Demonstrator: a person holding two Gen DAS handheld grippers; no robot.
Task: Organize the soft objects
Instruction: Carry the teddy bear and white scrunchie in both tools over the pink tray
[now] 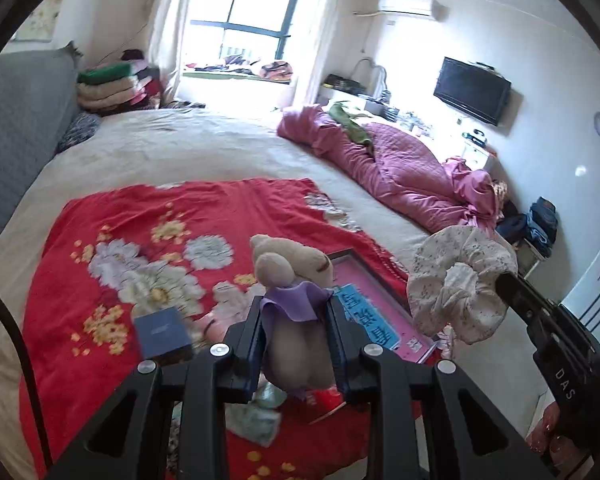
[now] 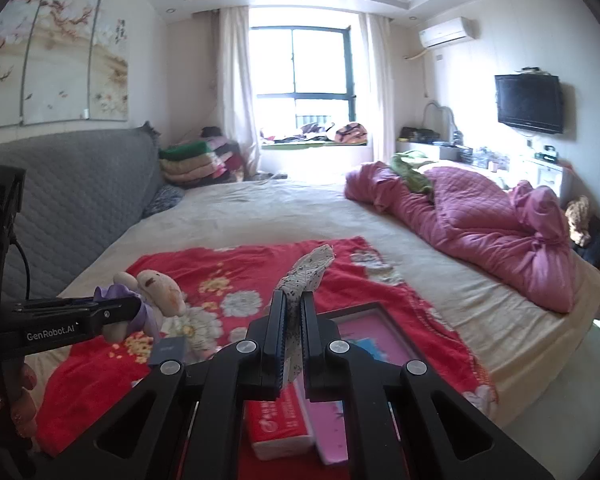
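My left gripper (image 1: pixel 296 320) is clamped on a plush toy (image 1: pixel 290 268) in a purple dress, its beige head poking out beyond the fingertips, at 12 o'clock from the jaws. My right gripper (image 2: pixel 294 320) is clenched tight on a floral scrunchie (image 2: pixel 308 272) (white with small dark specks), whose frilled cloth bunches out at about 1 o'clock past the pads. Both are held up over the red blanket (image 1: pixel 140 216) spread on the bed (image 1: pixel 204 144). Below them on the blanket lie a blue box (image 1: pixel 162 336) at 9 o'clock of the toy, a pink framed board (image 2: pixel 376 332) and a red tissue pack (image 2: pixel 278 424).
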